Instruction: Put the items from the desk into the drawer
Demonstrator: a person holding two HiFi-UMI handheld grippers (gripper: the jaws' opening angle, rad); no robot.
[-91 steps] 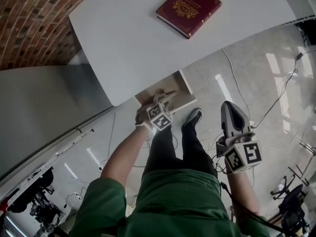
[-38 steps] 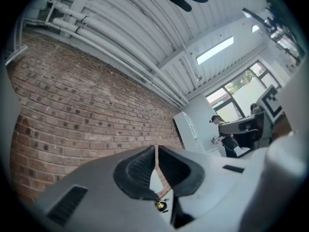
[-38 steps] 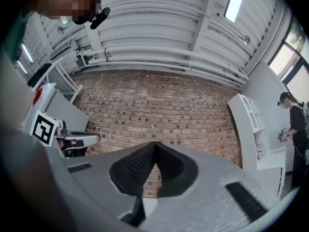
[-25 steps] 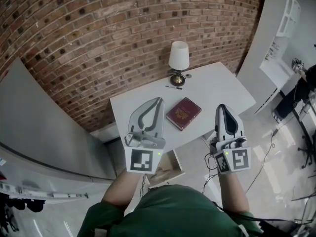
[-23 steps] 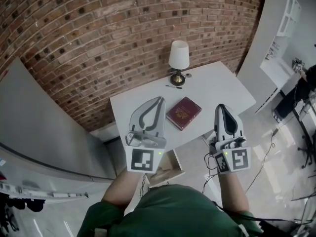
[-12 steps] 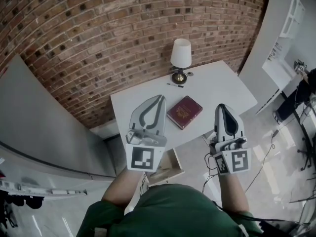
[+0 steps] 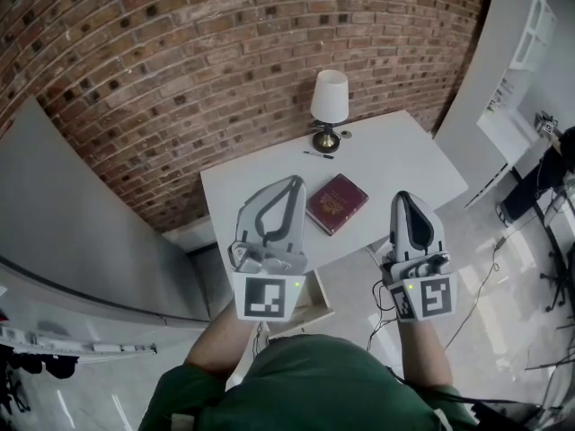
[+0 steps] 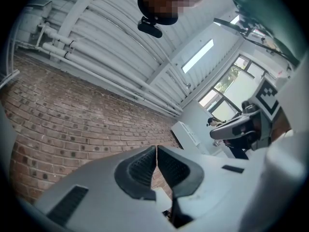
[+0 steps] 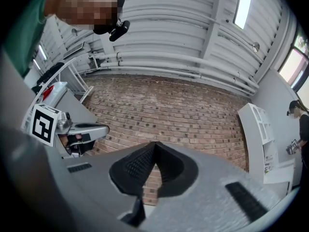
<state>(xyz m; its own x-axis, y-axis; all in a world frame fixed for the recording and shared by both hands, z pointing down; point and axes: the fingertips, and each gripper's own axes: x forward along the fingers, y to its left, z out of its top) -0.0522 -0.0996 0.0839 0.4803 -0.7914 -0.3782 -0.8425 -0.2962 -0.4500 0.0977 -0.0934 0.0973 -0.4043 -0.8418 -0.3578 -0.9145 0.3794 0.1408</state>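
Note:
A dark red book [image 7: 337, 203] lies on the white desk [image 7: 395, 155], with a black pen [image 7: 318, 154] farther back near the lamp. Under the desk's front edge a wooden drawer [image 7: 310, 298] stands pulled out, largely hidden by my left gripper. My left gripper [image 7: 293, 180] is held up over the desk's left front, shut and empty; its tips meet [image 8: 156, 148]. My right gripper [image 7: 406, 197] is raised at the desk's right front, shut and empty too, its tips touching [image 9: 155, 144]. Both gripper views point up at the brick wall and ceiling.
A white-shaded lamp [image 7: 329, 106] on a brass base stands at the desk's back edge against the brick wall [image 7: 225, 52]. A white shelf unit [image 7: 517, 70] is at the right, a grey slanted panel [image 7: 81, 223] at the left. Cables lie on the floor at the right.
Since 3.6 s ago the view rose from the drawer to the whole desk, and both grippers came up in front of it. Over the last second they hardly moved.

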